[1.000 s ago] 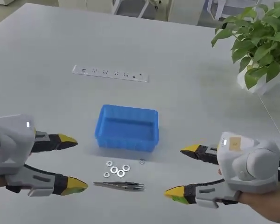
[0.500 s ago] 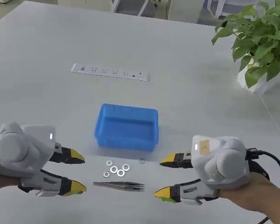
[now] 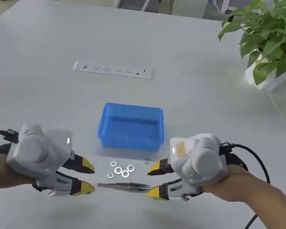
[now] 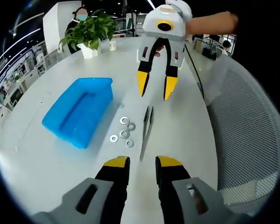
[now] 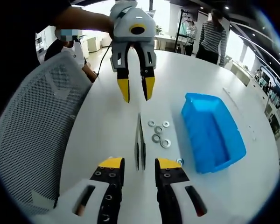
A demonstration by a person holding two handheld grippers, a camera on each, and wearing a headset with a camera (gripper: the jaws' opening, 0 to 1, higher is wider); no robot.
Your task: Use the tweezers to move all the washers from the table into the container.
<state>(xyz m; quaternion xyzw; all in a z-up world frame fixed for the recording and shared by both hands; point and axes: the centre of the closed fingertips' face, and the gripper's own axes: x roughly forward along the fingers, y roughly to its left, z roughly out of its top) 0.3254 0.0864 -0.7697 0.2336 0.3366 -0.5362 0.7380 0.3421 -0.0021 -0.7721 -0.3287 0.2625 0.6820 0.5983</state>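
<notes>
While the left gripper (image 3: 89,177) is held with jaws apart, the tweezers (image 3: 124,186) lie ungripped on the table (image 3: 205,95) beside the washers (image 3: 120,170). None is seen in the container (image 3: 131,126), so every transfer is judged outstanding. The right gripper (image 3: 151,182) is likewise parted and empty.

Pale grey worktop (image 3: 47,43), smooth and matt, laminate look. Blue container (image 3: 130,125) is plastic with a slight gloss. The washers (image 3: 121,170) are bright metal, shiny. The tweezers (image 3: 126,186) are darker metal with a dull sheen. The left claw (image 3: 89,176) and right claw (image 3: 151,181) have black matt plastic jaws with yellow tips, on smooth white satin plastic housings. White power strip (image 3: 113,70), matt plastic. Grey chair back (image 4: 252,135), open mesh cloth. White plant pot (image 3: 269,81), smooth.
</notes>
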